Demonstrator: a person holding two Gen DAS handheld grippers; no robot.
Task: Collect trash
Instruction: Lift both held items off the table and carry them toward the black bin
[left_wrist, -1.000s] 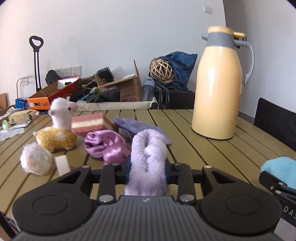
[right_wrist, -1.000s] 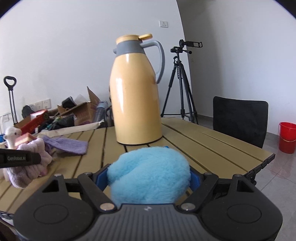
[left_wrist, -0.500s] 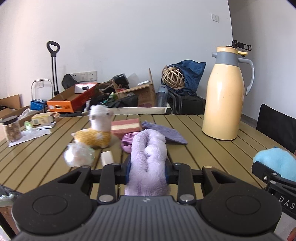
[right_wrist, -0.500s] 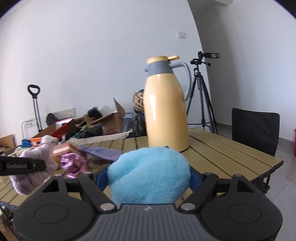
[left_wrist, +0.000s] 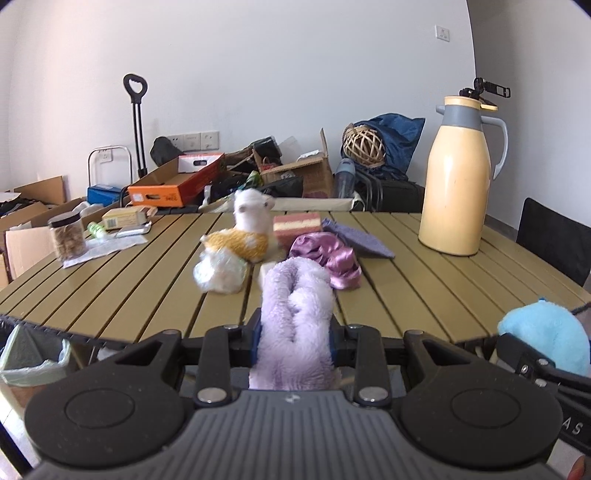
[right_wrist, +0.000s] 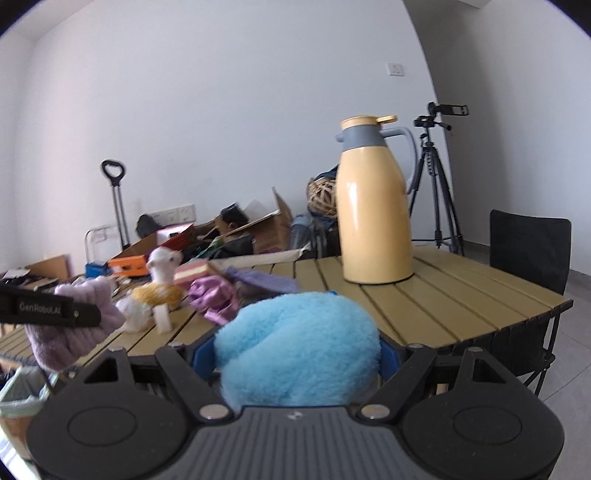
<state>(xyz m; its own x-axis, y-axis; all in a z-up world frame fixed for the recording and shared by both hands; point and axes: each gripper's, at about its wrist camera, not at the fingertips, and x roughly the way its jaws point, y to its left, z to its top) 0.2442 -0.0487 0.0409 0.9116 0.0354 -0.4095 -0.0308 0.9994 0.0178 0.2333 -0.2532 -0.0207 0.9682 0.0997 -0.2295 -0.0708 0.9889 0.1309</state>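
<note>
both grippers have pulled back off the counter (left_wrist: 424, 295); left gripper (left_wrist: 294, 334) fingers hold purple fluff (left_wrist: 295, 314), right gripper (right_wrist: 295, 354) fingers blue fluff (right_wrist: 299, 343), likely heading for the bin (left_wrist: 29, 354).

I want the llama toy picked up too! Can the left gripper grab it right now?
Probably not. The left gripper has its jaws shut on a purple fluffy cloth, and the llama toy sits farther across the table.

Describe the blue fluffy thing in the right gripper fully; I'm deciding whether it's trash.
The blue fluffy thing is a rounded, sky-blue plush wad of long fuzzy pile, soft-looking. The right gripper is shut on it, blue pads pressing both sides. It bulges above the jaws, held off the near edge of the slatted table, touching nothing else. Its underside is hidden.
</note>
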